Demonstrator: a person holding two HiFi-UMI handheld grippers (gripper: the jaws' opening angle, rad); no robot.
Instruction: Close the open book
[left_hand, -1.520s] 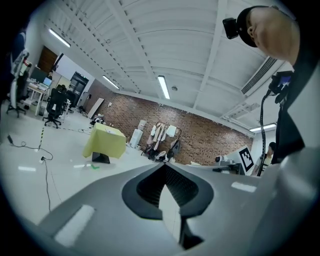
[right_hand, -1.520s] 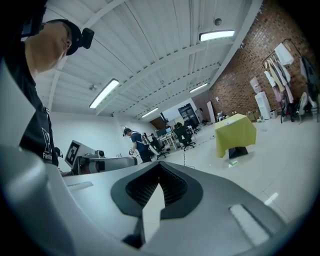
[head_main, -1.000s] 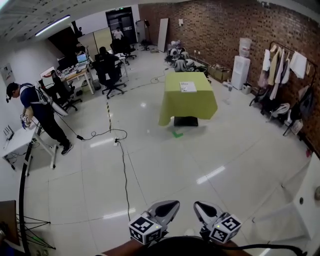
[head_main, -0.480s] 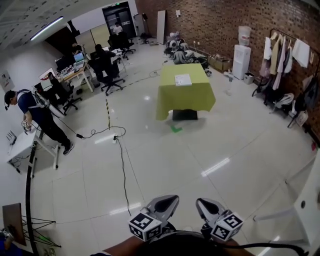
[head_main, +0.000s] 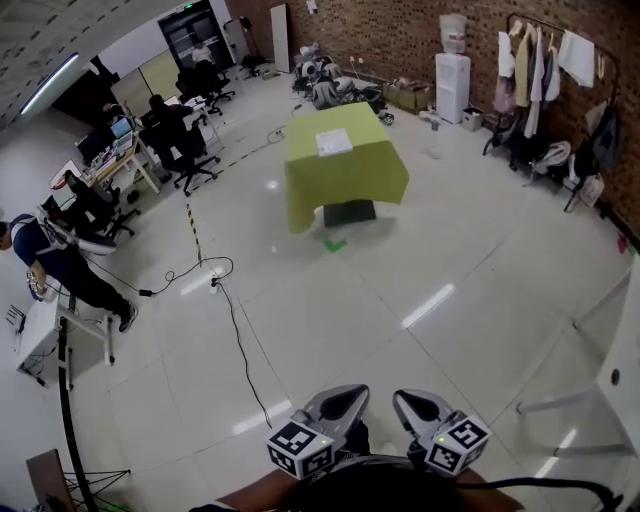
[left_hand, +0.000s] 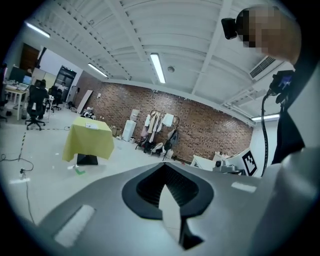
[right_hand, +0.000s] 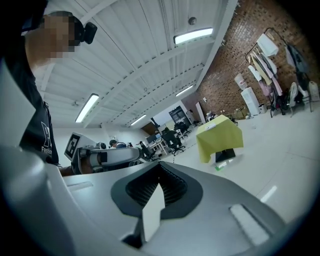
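A wide stretch of pale tiled floor (head_main: 420, 290) is left free between the person and a table (head_main: 350, 185) draped in a yellow-green cloth, which stands well away toward the far end of the room. The far and right sides are bounded by a brick wall (head_main: 400, 30), along which a clothes rack (head_main: 545, 60) and a water dispenser (head_main: 452, 80) are set. Desks and office chairs (head_main: 150, 140) are ranged along the left, where a person (head_main: 50, 265) is bent over a small white table. A black cable (head_main: 235, 330) is trailed over the floor to the left of the straight path. The left gripper (head_main: 345, 402) and right gripper (head_main: 412, 405) are held side by side, low and close to the body, both pointed roughly level toward the table. Both pairs of jaws are pressed together, and nothing is gripped in either. The book (head_main: 334, 142) is seen as a small white rectangle lying flat on the cloth; its pages cannot be made out at this range.
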